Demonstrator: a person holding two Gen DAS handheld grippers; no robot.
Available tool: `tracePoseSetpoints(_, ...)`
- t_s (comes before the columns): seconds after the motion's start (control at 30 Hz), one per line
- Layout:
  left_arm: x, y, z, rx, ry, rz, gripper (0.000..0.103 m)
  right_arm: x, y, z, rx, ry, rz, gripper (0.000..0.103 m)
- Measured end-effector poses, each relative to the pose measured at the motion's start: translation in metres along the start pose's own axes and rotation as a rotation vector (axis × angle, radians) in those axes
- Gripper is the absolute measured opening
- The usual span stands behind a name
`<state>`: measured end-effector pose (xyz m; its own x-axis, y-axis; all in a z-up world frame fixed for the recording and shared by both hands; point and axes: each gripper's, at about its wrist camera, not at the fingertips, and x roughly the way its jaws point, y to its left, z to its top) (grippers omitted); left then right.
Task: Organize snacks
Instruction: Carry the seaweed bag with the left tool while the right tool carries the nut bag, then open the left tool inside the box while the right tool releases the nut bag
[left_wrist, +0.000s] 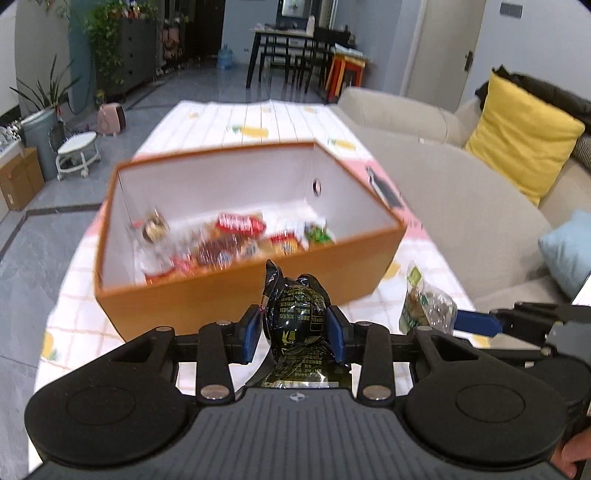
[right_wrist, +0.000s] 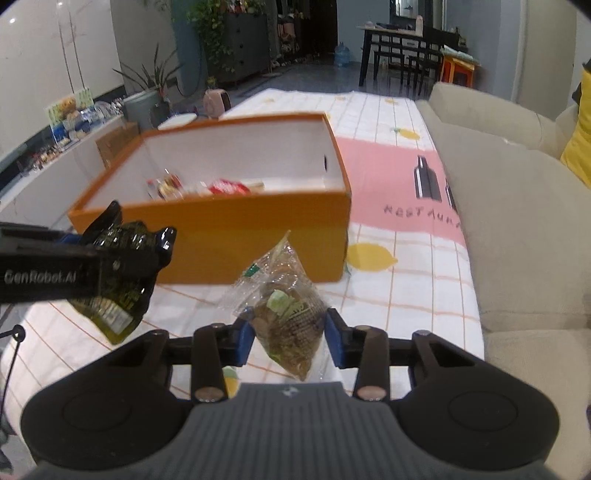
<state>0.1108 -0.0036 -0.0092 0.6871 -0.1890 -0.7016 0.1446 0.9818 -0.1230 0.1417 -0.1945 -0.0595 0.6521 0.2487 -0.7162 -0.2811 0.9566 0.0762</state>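
While both tools hang above the bench (right_wrist: 399, 258), each pinches a snack. Left tool (left_wrist: 295, 328) grips a black foil packet (left_wrist: 297, 314); right tool (right_wrist: 290, 332) squeezes a clear bag of brown snacks (right_wrist: 284, 310) — both clear of the cloth. At twelve o'clock sits the orange box (left_wrist: 236, 295), wrapped snacks (left_wrist: 236, 236) piled inside.

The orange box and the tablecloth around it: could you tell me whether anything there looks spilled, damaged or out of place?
Nothing stands out. The orange box sits upright on the tablecloth with wrapped snacks inside. The left gripper holds a black packet, the right gripper a clear packet. No spills are visible.
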Motion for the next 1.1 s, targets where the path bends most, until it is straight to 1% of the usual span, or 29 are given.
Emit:
tracePoseSetpoints(0.17,-0.017,0.003,0.027,0.004,-0.049,-0.009,0.042,-0.024,0.005,0.022,-0.003,-0.056,0.025,0.038)
tracePoseSetpoints(0.3,-0.023,0.008,0.047,0.013,-0.083,-0.001,0.042,-0.034,0.009,0.044,-0.017,-0.094,0.044,0.037)
tracePoseSetpoints(0.47,-0.022,0.013,0.073,0.04,-0.107,0.007,0.042,-0.034,0.016,0.074,-0.059,-0.124,0.063,0.037)
tracePoseSetpoints(0.63,-0.012,0.021,0.095,0.065,-0.112,0.024,0.042,-0.02,0.021,0.105,-0.086,-0.131,0.099,0.037)
tracePoseSetpoints(0.73,0.002,0.03,0.107,0.085,-0.093,0.028,0.042,-0.004,0.023,0.123,-0.095,-0.113,0.122,0.037)
tracePoseSetpoints(0.87,0.028,0.043,0.118,0.082,-0.035,0.043,0.042,0.026,0.026,0.145,-0.106,-0.068,0.149,0.037)
tracePoseSetpoints(0.93,0.043,0.05,0.121,0.097,-0.011,0.06,0.042,0.043,0.028,0.153,-0.122,-0.043,0.16,0.037)
tracePoseSetpoints(1.03,0.064,0.058,0.121,0.124,0.027,0.095,0.042,0.069,0.03,0.165,-0.144,0.003,0.148,0.037)
tracePoseSetpoints(1.1,0.078,0.063,0.12,0.13,0.057,0.099,0.042,0.085,0.03,0.168,-0.16,0.029,0.128,0.037)
